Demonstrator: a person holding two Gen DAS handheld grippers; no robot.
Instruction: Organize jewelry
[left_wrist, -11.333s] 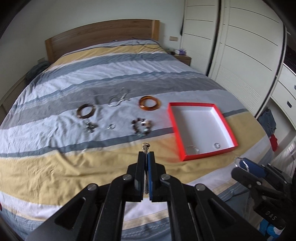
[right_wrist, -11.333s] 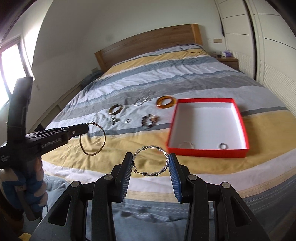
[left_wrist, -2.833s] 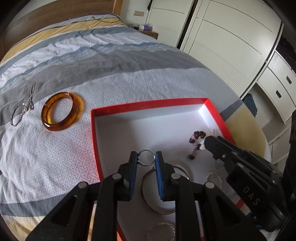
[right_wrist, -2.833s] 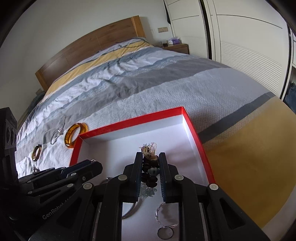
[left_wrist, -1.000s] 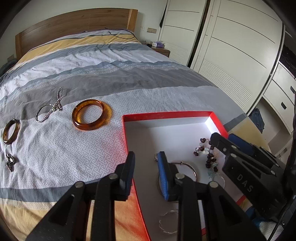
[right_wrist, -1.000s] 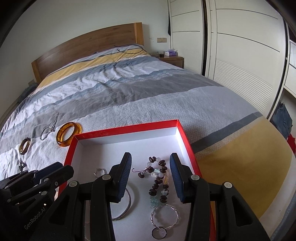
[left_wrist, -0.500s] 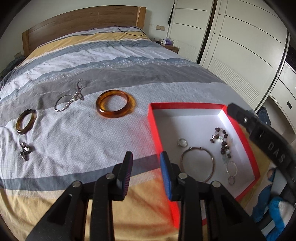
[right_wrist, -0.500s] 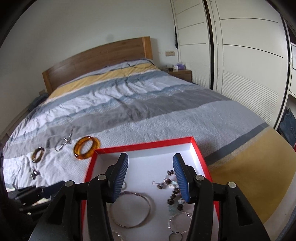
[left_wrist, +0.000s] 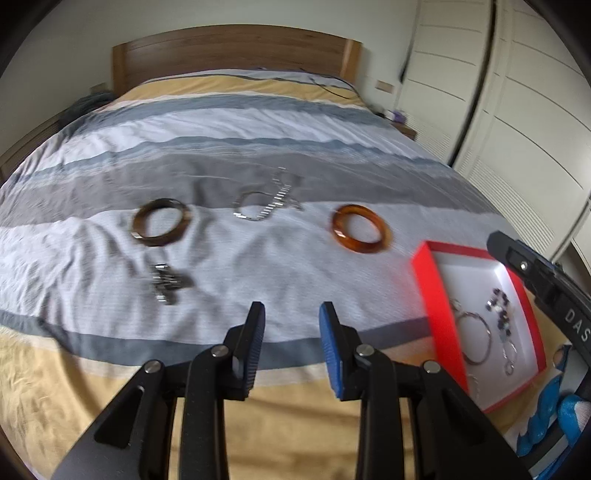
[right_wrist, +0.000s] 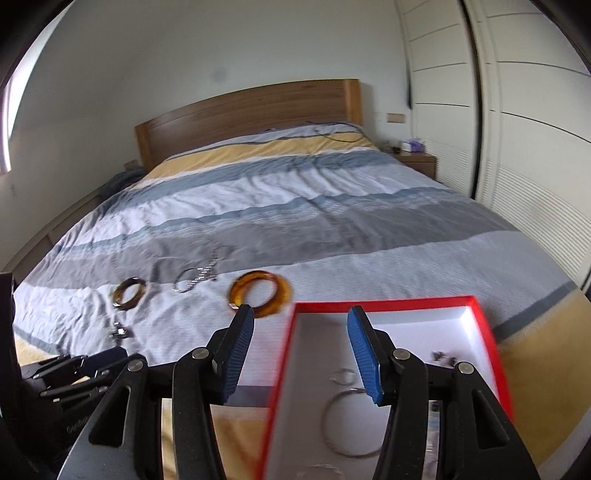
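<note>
A red box with a white inside (left_wrist: 424, 269) (right_wrist: 491, 343) lies on the bed and holds hoops, a ring and a beaded bracelet (left_wrist: 498, 302). On the bedspread lie an amber bangle (left_wrist: 360, 229) (right_wrist: 260, 291), a dark brown bangle (left_wrist: 160, 221) (right_wrist: 129, 293), a silver chain (left_wrist: 266, 203) (right_wrist: 195, 277) and a small metal piece (left_wrist: 166, 284). My left gripper (left_wrist: 291, 314) is open and empty above the bedspread, left of the box. My right gripper (right_wrist: 299, 317) is open and empty over the box's near left corner.
The striped bedspread (left_wrist: 258, 147) runs back to a wooden headboard (right_wrist: 251, 110). White wardrobe doors (right_wrist: 517, 110) stand along the right. A nightstand (right_wrist: 413, 158) sits beside the bed. The right gripper's body shows in the left wrist view (left_wrist: 543, 284).
Both grippers let go of their jewelry into the box, opened and pulled back. My left gripper swung left toward the pieces on the bedspread. My right gripper rose and backed away from the box.
</note>
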